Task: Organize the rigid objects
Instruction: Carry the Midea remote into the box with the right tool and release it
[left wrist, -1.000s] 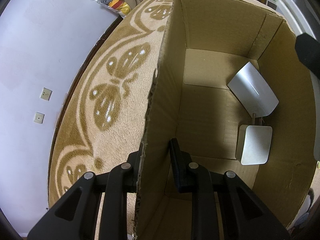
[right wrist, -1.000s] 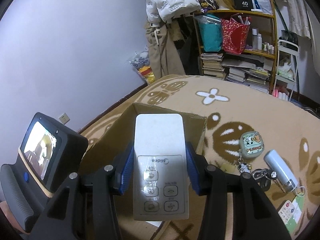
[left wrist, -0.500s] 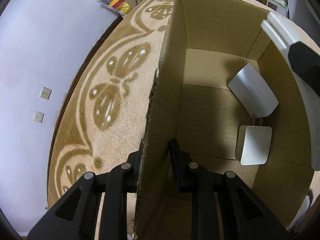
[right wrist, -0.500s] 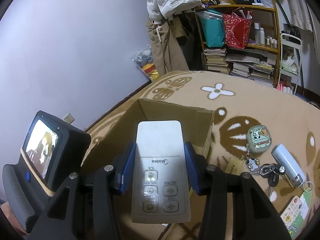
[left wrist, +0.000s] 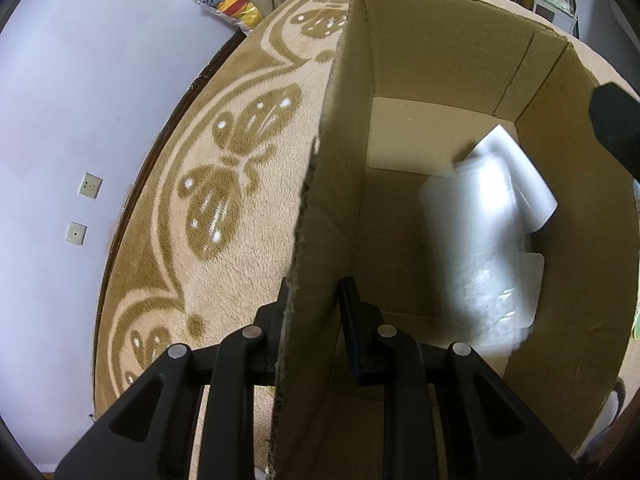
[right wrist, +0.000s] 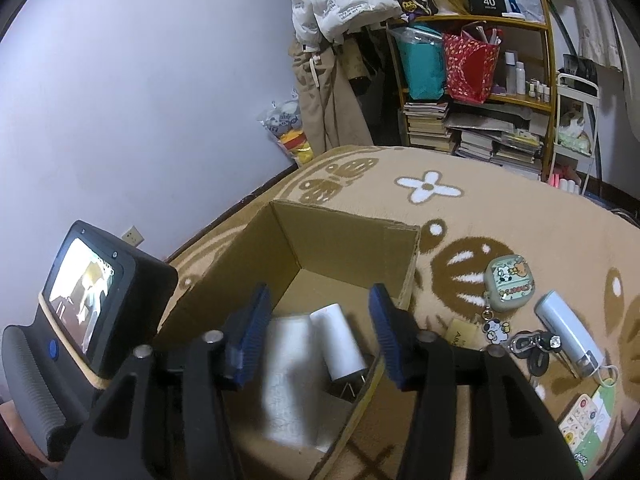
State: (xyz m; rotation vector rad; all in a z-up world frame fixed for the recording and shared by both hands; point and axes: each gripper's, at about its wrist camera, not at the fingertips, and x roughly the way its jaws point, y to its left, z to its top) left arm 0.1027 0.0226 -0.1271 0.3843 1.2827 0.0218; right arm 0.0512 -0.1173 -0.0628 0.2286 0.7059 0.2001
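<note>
An open cardboard box (left wrist: pixel 400 60) stands on the patterned carpet. My left gripper (left wrist: pixel 316 292) is shut on the box's left wall, one finger outside and one inside. My right gripper (right wrist: pixel 320 300) hangs over the box (right wrist: pixel 344 240) with its blue-padded jaws opening and nothing pressed between them. Below it the white remote control (right wrist: pixel 288 376) is a blur, falling inside the box; the left wrist view catches the remote (left wrist: pixel 476 248) as a streak too. A silvery flat object (left wrist: pixel 520 176) leans against the right wall, and a white flat piece (left wrist: pixel 534 276) lies partly hidden behind the remote.
On the carpet right of the box lie a green cartoon case (right wrist: pixel 509 282), a white oblong device (right wrist: pixel 568 332), keys (right wrist: pixel 536 350) and a printed card (right wrist: pixel 584 424). A cluttered shelf (right wrist: pixel 480 80) and hanging clothes stand at the back. The left gripper's screen unit (right wrist: pixel 88 296) is at the left.
The right jaws have spread and let go of the white remote, which now drops blurred into the box. The left gripper and the box have not moved.
</note>
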